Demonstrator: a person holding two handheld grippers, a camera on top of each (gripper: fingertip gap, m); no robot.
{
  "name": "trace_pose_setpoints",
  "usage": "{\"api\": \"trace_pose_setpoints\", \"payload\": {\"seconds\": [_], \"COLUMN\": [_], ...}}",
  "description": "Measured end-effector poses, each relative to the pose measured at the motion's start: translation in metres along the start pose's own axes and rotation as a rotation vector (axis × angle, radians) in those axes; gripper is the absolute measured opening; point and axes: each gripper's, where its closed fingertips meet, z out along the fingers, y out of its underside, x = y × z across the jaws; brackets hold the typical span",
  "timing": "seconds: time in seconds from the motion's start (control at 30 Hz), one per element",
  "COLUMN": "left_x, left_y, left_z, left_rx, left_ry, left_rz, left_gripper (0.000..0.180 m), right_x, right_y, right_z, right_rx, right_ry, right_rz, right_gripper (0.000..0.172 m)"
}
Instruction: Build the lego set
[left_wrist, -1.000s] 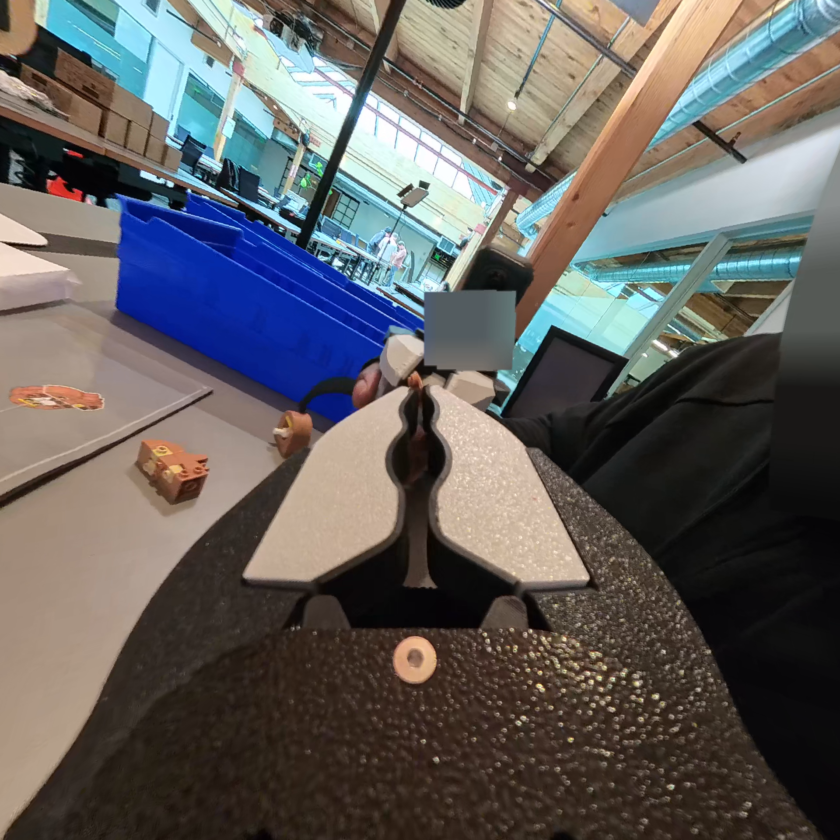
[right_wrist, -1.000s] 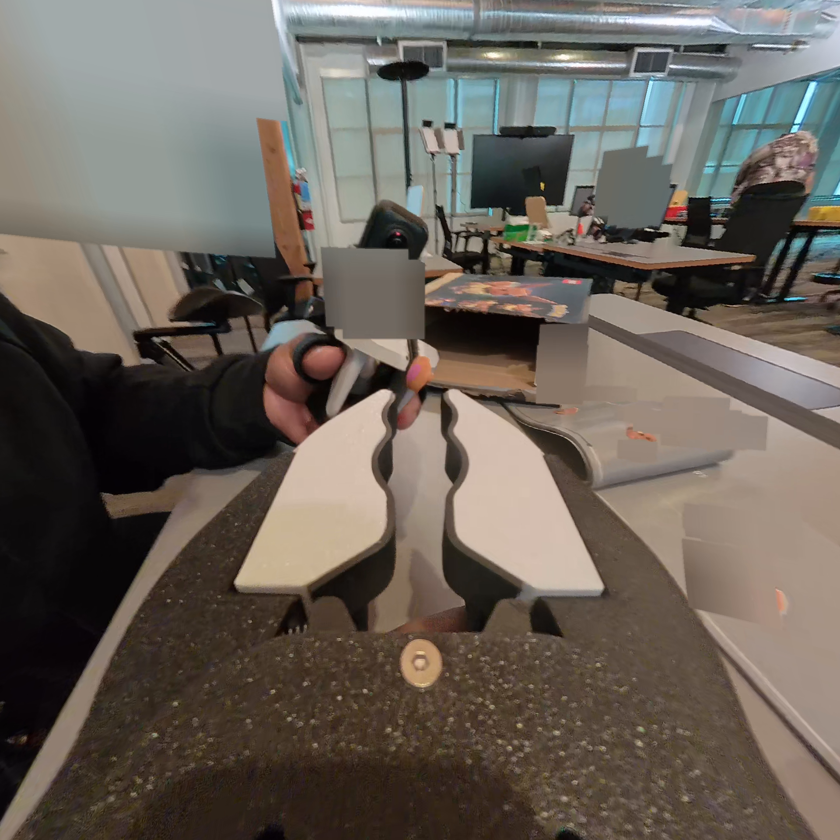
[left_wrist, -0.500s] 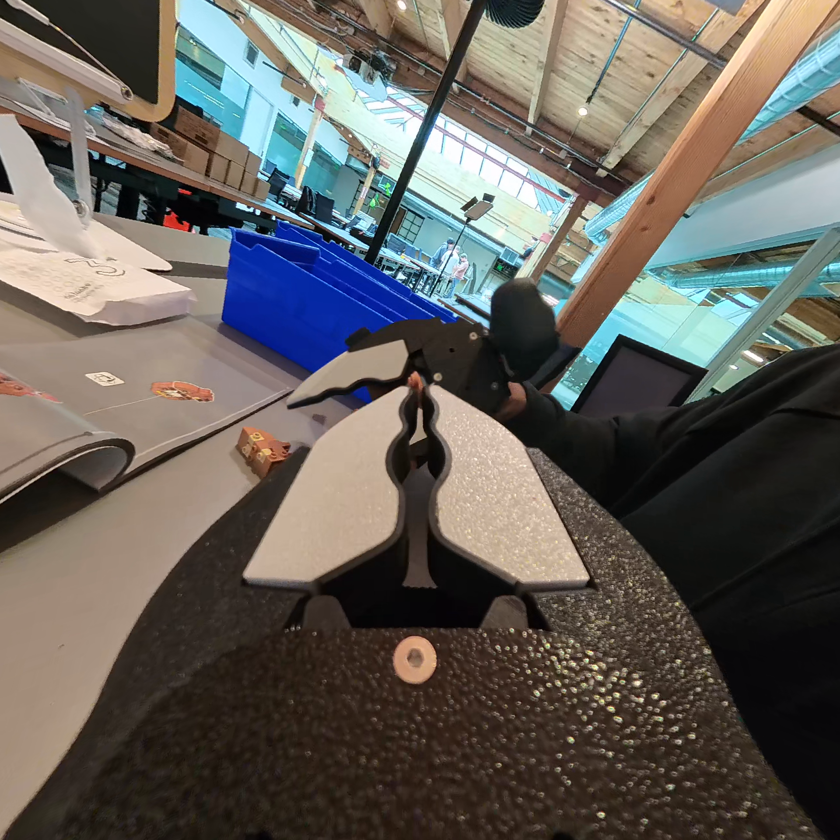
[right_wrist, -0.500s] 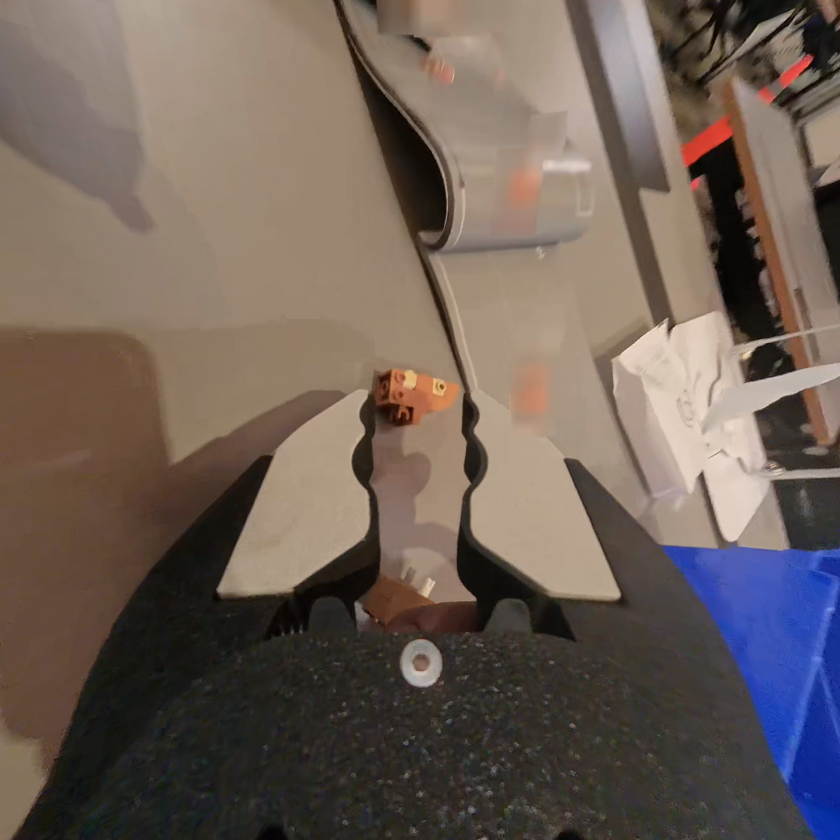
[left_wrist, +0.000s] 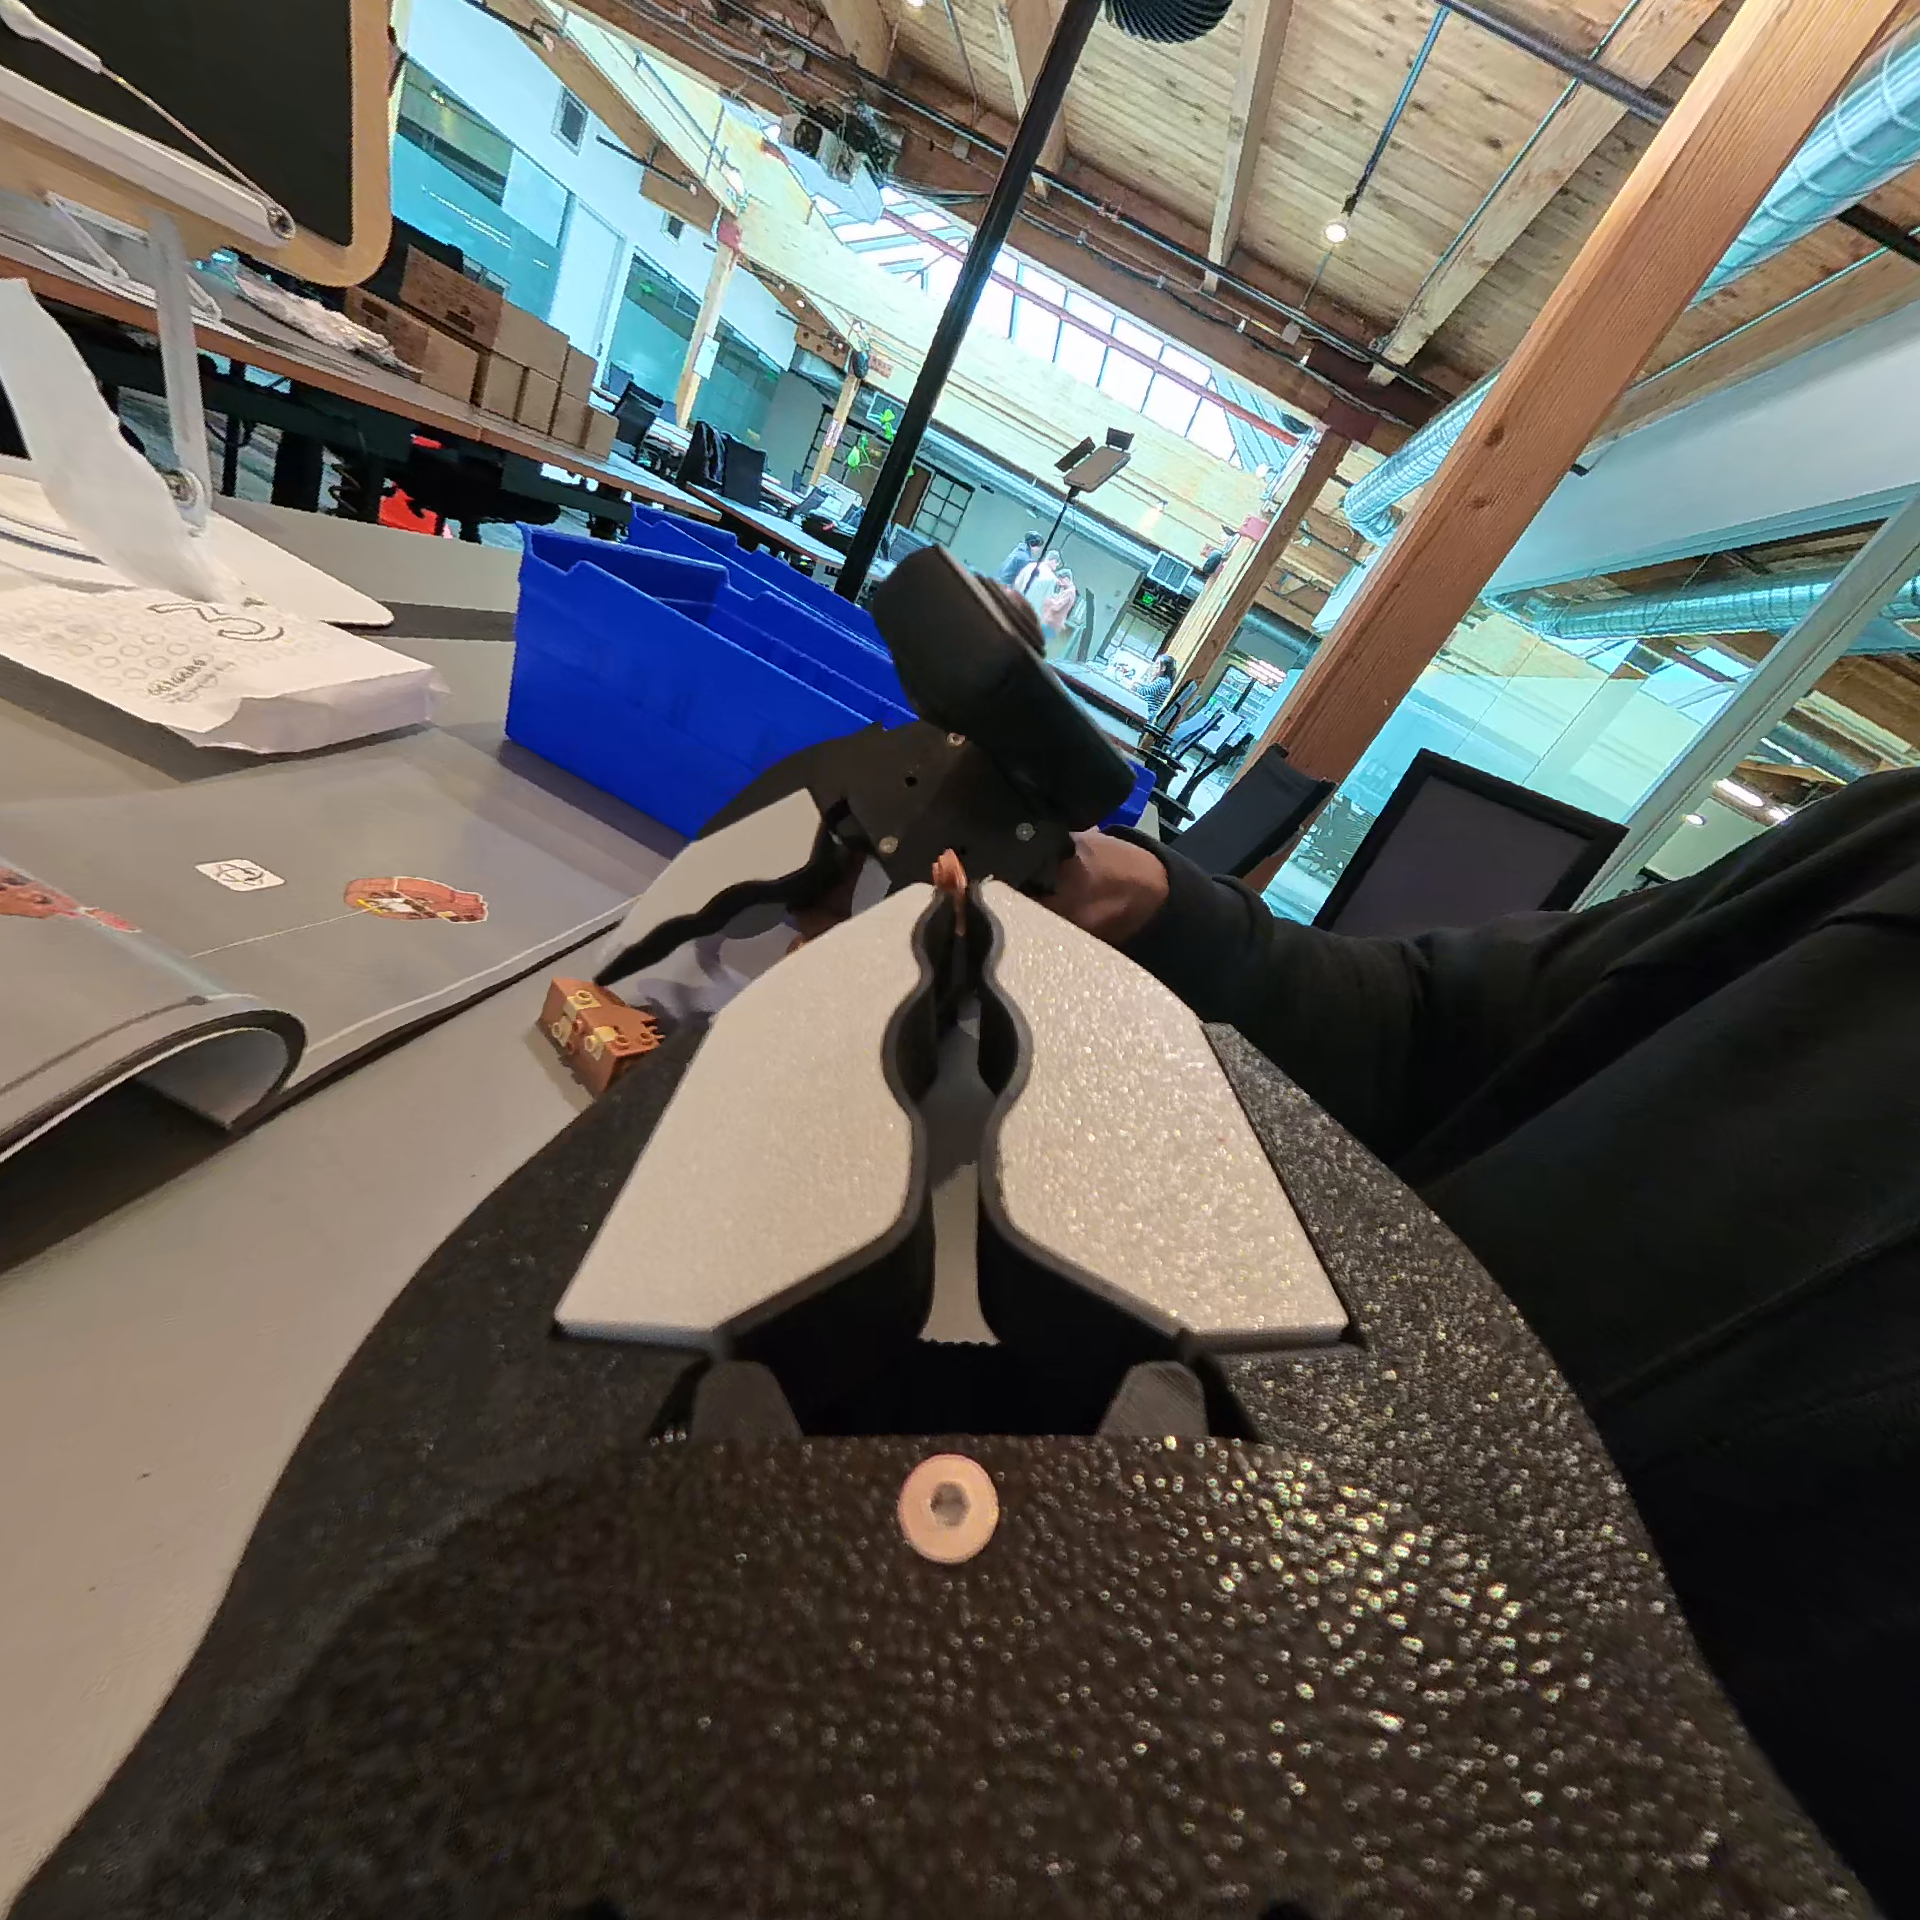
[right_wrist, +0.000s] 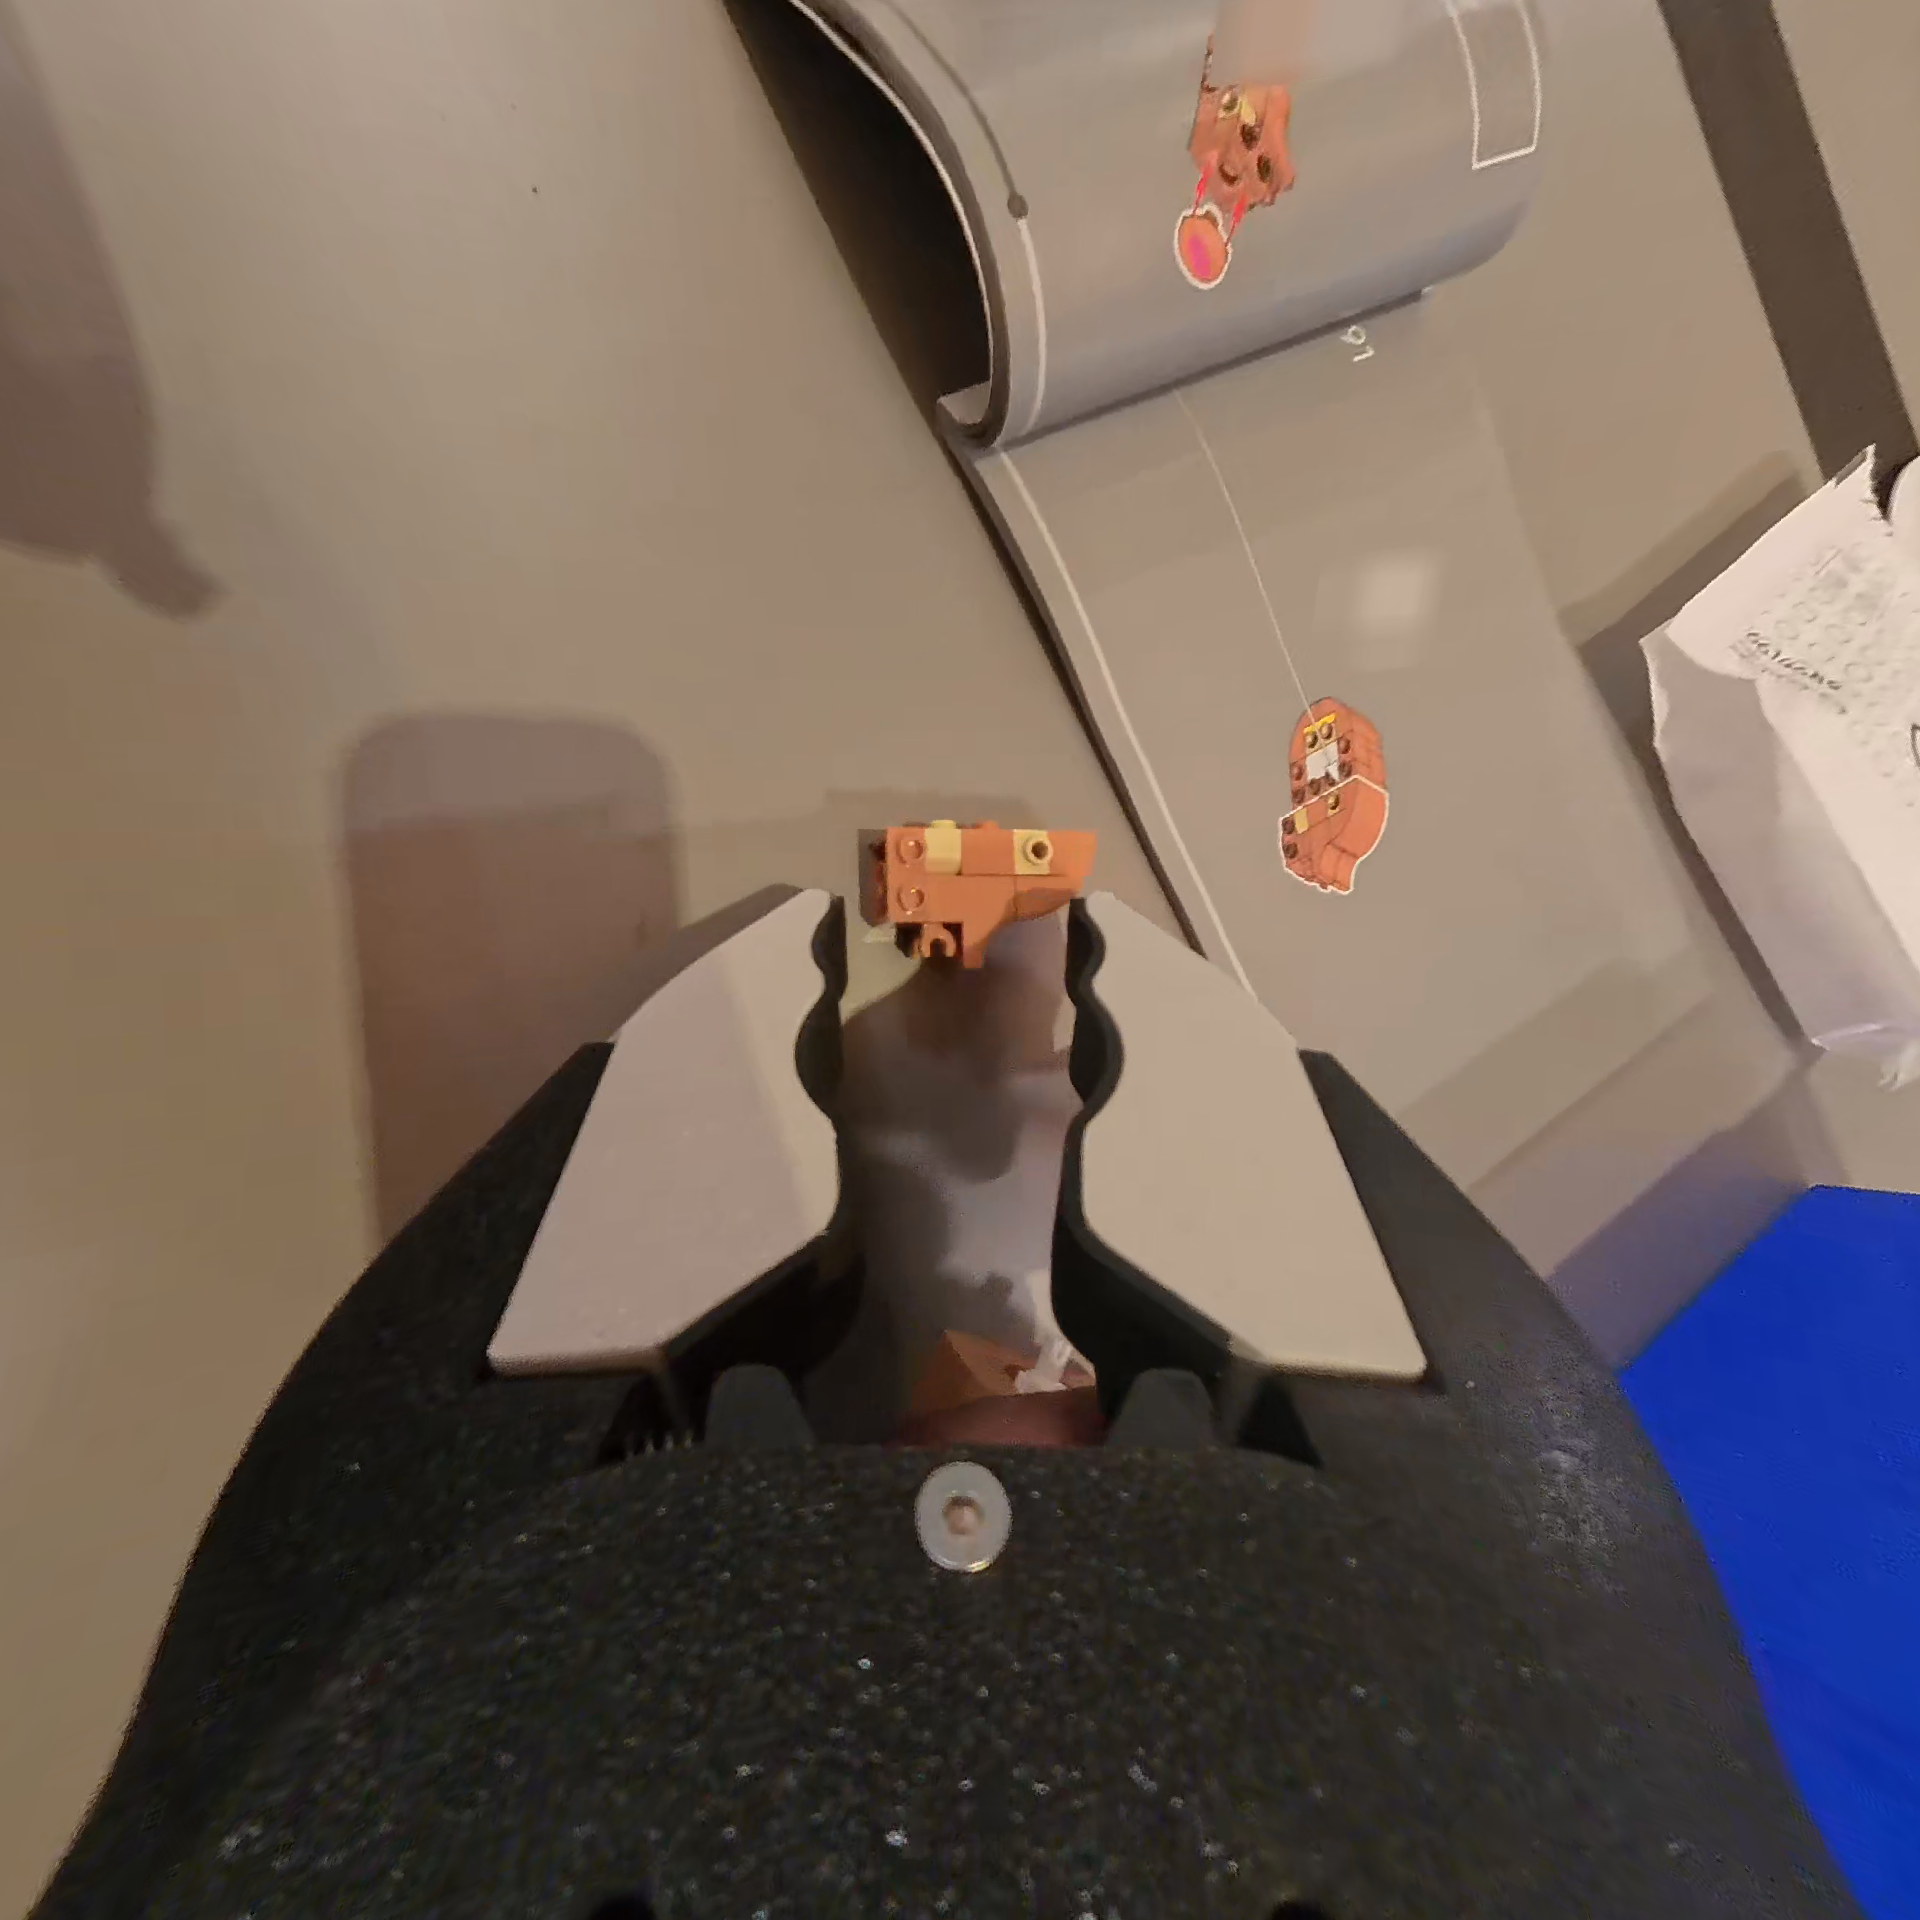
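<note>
Grey table (right_wrist: 416, 416) in timbered hall; left tongs (left_wrist: 951, 904) pinch thin brown piece (left_wrist: 948, 871), right tongs (right_wrist: 951, 914) gape.

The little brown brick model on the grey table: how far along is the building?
Done: several small brown and tan bricks are already joined into one cluster lying on the grey table. In hand: the left gripper is shut on a thin brown piece; the right gripper is open, its tips either side of the cluster, not pressing. Left: that piece is not yet attached.
</note>
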Motion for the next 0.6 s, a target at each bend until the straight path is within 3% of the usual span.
{"api": "trace_pose_setpoints", "payload": {"seconds": [0.1,0.23,0.47,0.6], "left_x": [0.0,-0.005,-0.009,-0.009], "left_y": [0.001,0.003,0.012,0.017], "left_z": [0.0,-0.001,0.001,0.003], "left_rx": [-0.01,-0.03,-0.09,-0.116], "left_ry": [-0.006,-0.037,-0.074,-0.074], "left_rz": [0.011,0.031,0.08,0.085], "left_gripper": [0.002,0.002,0.002,0.002], "right_x": [0.002,-0.002,-0.048,-0.083], "right_y": [0.001,-0.001,-0.027,-0.013], "right_z": [0.002,-0.003,-0.05,-0.072], "right_rx": [-0.02,0.017,0.235,0.22], "right_ry": [0.011,-0.054,-0.543,-0.72], "right_rz": [0.027,0.117,0.477,0.524], "right_gripper": [0.022,0.021,0.02,0.02]}}
